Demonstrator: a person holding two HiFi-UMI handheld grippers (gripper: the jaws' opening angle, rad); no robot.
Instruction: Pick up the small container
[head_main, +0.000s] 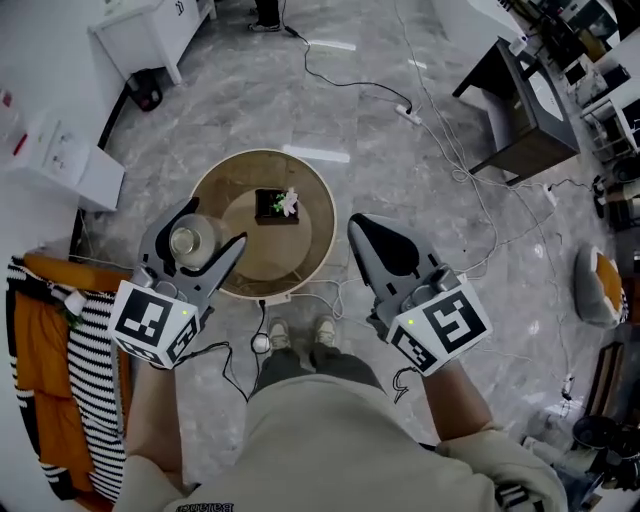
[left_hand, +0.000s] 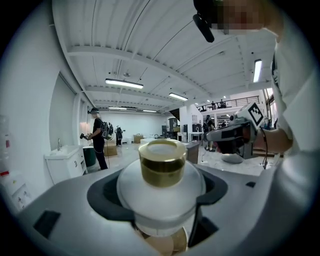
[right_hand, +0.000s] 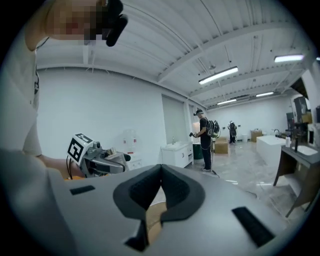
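Note:
The small container (head_main: 190, 242), a white jar with a gold cap (left_hand: 162, 162), sits gripped between the jaws of my left gripper (head_main: 215, 222), held in the air over the near left edge of the round wooden table (head_main: 322, 212). In the left gripper view the jar (left_hand: 161, 192) fills the space between the dark pads (left_hand: 102, 192), upright, cap on top. My right gripper (head_main: 356, 222) hangs to the right of the table with its jaws closed together and nothing in them (right_hand: 161, 168). Each gripper shows in the other's view: the right gripper (left_hand: 232, 135) and the left gripper (right_hand: 97, 161).
A small black planter with a white flower (head_main: 277, 205) stands on the table. Cables (head_main: 420, 115) run over the marble floor. A dark desk (head_main: 520, 95) is at the back right, a white cabinet (head_main: 150, 35) at the back left, striped and orange cloth (head_main: 50, 350) at my left. A person with a backpack (right_hand: 205, 136) stands far off.

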